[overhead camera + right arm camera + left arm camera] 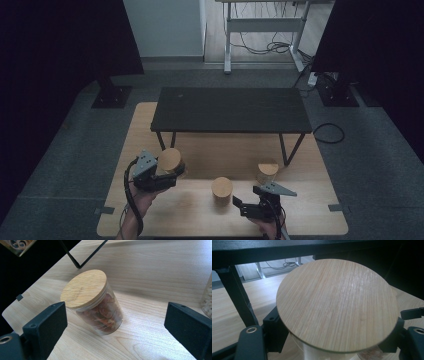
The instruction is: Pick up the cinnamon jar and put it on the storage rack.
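At far left, the left gripper (167,172) is clamped on a clear glass jar with a round bamboo lid (170,161), holding it lifted and tilted above the light wooden tabletop (300,210), just in front of the low black shelf (232,109) that stands across the back of the table. In the left gripper view, the lid (337,305) sits between the two black jaws, which press on the glass below its rim from either side.

At centre, a second lidded glass jar with reddish-brown dried contents (222,191) stands upright on the tabletop, apart from both grippers; the right gripper view shows it (93,301) ahead of that gripper's jaws, nearer the left-hand one.

At right, the right gripper (240,204) hovers low near the table's front edge, jaws spread wide with nothing between them. Behind it a third jar with pale contents (267,171) stands by the shelf's right leg.

The work appears to be carrying the held jar toward the shelf. Doing it well likely means levelling the jar before setting it down, keeping the squeeze firm on the smooth glass, clearing the shelf's edge and leg, and releasing only once the base rests flat.
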The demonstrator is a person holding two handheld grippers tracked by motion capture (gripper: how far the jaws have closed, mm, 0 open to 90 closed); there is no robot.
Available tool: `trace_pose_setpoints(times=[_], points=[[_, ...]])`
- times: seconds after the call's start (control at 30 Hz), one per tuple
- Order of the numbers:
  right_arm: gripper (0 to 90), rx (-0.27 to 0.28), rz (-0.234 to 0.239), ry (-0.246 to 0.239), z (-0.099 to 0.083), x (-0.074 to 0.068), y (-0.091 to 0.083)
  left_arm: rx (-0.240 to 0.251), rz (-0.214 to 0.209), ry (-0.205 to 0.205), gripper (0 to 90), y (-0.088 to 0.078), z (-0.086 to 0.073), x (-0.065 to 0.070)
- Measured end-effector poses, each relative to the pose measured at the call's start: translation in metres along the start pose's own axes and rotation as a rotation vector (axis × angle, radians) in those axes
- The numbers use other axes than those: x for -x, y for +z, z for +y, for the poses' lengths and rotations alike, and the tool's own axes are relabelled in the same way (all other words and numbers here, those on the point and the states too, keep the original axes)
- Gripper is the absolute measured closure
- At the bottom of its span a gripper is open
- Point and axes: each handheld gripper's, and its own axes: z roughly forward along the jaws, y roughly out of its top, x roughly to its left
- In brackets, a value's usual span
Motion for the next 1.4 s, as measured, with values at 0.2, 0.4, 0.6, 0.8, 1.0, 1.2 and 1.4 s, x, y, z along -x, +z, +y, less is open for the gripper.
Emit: trace_pose_setpoints(times=[0.2,0.4,0.6,0.8,1.0,1.2,1.4], points=[[4.0,-0.003,-0.004,-0.010,0.000,-0.002,0.001,-0.005,0.005,0.004,25.5,0.000,0.004,0.001],[4.0,-0.006,-0.001,-0.013,0.000,-0.002,0.001,-0.002,0.007,0.010,25.5,0.000,0.007,0.002],[3.9,-0.007,-0.001,-0.012,0.000,-0.002,0.001,-0.002,0.013,0.012,25.5,0.000,0.011,0.002],[4.0,-0.010,0.001,-0.014,0.000,-0.002,0.002,0.000,0.017,0.014,25.5,-0.002,0.015,0.000],[3.9,-0.015,0.002,-0.015,0.000,-0.002,0.004,0.000,0.018,0.019,25.5,-0.002,0.019,0.001],[3.9,-0.013,0.004,-0.014,0.000,-0.003,0.003,0.001,0.020,0.025,25.6,-0.002,0.023,0.003],[3.9,-0.014,0.004,-0.014,0.000,-0.002,0.003,0.003,0.023,0.032,25.5,-0.002,0.030,0.004]])
